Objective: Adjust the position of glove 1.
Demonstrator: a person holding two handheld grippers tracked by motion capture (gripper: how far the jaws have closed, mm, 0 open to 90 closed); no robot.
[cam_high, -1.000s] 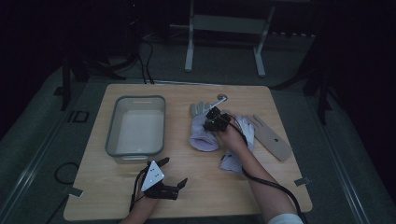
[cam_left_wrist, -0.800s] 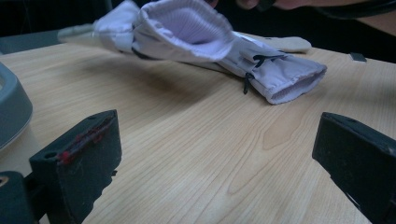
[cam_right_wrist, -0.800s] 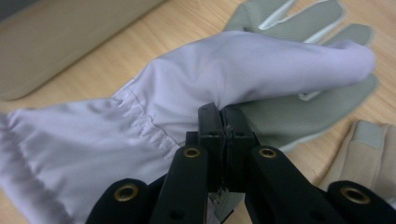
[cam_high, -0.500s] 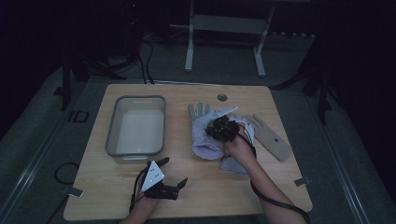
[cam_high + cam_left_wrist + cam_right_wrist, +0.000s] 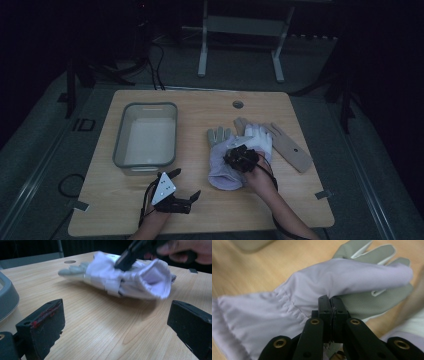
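Gloves are the work in hand, lying right of centre on the wooden table [image 5: 200, 210], the largest thing in view; it bears no writing that can be read, only a round hole [image 5: 238, 104] near its far edge. Next in size is one grey-rimmed tub [image 5: 146, 134] at the left, pale inside, and nothing can be made out in it. Three gloves can be counted: a white glove with grey palm and fingers [image 5: 225, 160], a second white glove [image 5: 259, 136] just behind it, and a tan glove [image 5: 290, 148] flat at the right. No brand or label shows on any of them.

Right gripper [image 5: 242, 156] has its jaws pressed together on a fold of the white glove with grey palm and fingers [image 5: 332, 277], pinching the cloth near the elastic wrist, the cuff hanging open toward the table's near edge. Left gripper [image 5: 185, 186] rests near the front edge, well apart from the gloves, its jaws standing wide with nothing between them.
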